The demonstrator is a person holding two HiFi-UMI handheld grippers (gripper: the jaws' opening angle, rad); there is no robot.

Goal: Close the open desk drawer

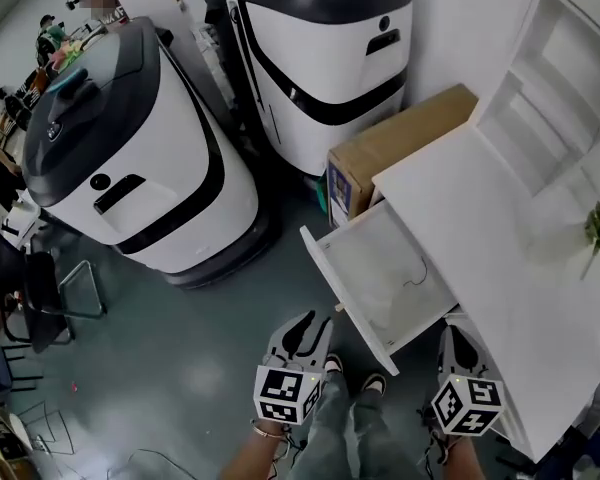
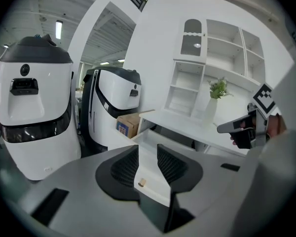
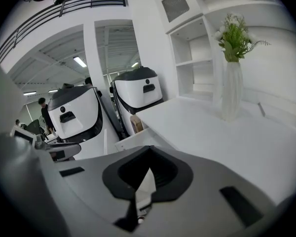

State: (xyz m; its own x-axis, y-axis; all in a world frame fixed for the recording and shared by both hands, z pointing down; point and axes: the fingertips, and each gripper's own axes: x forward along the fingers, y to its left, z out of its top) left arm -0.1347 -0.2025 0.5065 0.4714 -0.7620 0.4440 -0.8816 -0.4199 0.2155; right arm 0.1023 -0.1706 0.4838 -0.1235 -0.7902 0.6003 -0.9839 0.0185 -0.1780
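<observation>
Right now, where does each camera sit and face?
Head view: on the person's head, facing steeply down onto the open drawer of the white desk; left gripper, right gripper and legs show below.
Left gripper view: on the left gripper, facing the drawer front, knob seen between open jaws; right gripper at right.
Right gripper view: on the right gripper, facing along the desk past a vase; jaws together.
Shared: all show the drawer and two white machines.

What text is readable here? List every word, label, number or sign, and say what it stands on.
No text here can be read.
The blue label on the cardboard box: print too small and blurred to read.
The marker cubes: black-and-white square patterns only, no words.
The white machines: no legible print.
</observation>
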